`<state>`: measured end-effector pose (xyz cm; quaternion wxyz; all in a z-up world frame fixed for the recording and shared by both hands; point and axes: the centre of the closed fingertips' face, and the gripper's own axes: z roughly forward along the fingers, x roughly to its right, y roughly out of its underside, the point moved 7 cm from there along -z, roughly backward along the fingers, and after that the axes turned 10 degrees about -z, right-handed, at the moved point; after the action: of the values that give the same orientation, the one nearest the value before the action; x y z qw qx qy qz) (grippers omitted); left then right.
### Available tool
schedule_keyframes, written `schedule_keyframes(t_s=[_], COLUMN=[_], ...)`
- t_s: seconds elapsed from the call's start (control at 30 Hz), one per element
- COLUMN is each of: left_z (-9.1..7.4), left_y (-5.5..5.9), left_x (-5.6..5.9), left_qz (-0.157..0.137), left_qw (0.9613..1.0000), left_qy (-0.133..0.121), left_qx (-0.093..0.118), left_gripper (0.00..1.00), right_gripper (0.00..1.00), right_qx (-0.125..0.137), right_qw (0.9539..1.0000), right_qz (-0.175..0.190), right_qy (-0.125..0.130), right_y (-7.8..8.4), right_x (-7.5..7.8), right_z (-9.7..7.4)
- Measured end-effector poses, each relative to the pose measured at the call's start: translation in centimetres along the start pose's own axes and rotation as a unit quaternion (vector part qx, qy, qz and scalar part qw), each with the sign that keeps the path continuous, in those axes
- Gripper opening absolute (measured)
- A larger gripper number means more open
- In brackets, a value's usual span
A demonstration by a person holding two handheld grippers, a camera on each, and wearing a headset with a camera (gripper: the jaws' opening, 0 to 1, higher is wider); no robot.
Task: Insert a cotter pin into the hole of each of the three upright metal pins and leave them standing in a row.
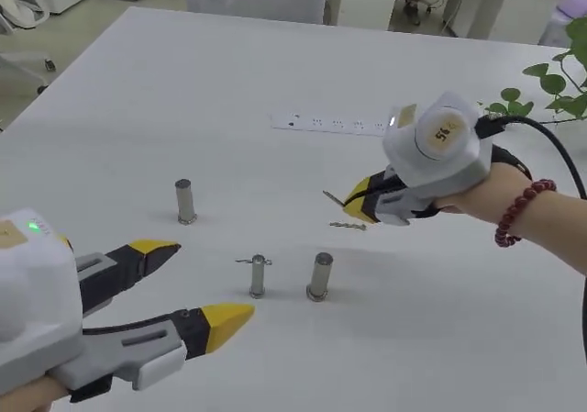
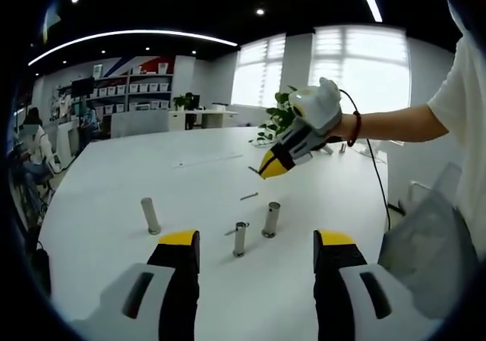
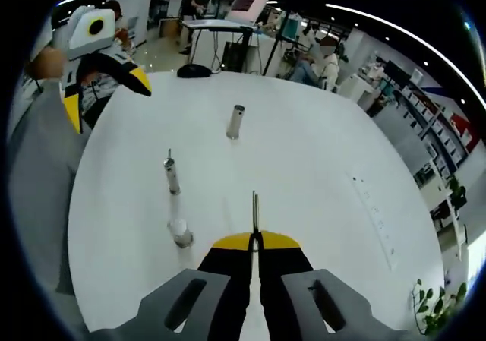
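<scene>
On the left side of the white table (image 1: 110, 109), the left gripper (image 1: 188, 283) hung low with its two yellow tips wide apart. It had nothing in it. Just past it stood the first metal pin (image 1: 185, 201), all alone and well apart from the other two. I saw nothing poked through it.

Next came the middle metal pin (image 1: 258, 276). A thin cotter pin (image 1: 249, 261) stuck out near its top, so that one looked done. Just beside it stood the third metal pin (image 1: 320, 276), upright, with nothing through it.

A bit behind those two, a spare cotter pin (image 1: 348, 226) lay flat on the table. Near it, up in the air, was the right gripper (image 1: 354, 199). Its tips were squeezed tight on one more cotter pin (image 3: 255, 212), which poked straight out in front.

I think the next job was to push that one into the third metal pin. The hole was tiny and the cotter pin was thin, so it could miss and bump the side. The metal pin was tall and stood on a small base, and nothing held it, so a bump could knock it over, maybe into the middle one right next to it. Pushed crooked, the cotter pin could slip or bend.
</scene>
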<state>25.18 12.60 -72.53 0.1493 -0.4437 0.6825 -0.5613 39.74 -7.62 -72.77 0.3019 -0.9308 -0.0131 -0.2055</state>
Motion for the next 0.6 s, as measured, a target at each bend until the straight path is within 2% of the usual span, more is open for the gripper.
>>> schedule_keyframes(t_s=[0.17, 0.33, 0.6], left_z=[0.5, 0.9, 1.6], left_y=[-0.5, -0.9, -1.3], left_x=[0.5, 1.0, 1.7], left_qz=[-0.002, -0.002, -0.033], left_qw=[0.9999, 0.9996, 0.9983], left_qy=[0.013, 0.027, 0.048], left_qx=[-0.002, -0.005, -0.01], left_gripper=[0.53, 0.48, 0.41], right_gripper=[0.03, 0.03, 0.03], right_qx=[0.017, 0.026, 0.043], right_qw=[0.9994, 0.9981, 0.9952], right_qz=[-0.03, -0.056, -0.087], right_qy=[0.0, -0.003, -0.012], right_y=[-1.6, -2.5, -3.6], right_x=[-1.5, -2.7, -4.8], right_z=[-1.3, -2.1, -2.9])
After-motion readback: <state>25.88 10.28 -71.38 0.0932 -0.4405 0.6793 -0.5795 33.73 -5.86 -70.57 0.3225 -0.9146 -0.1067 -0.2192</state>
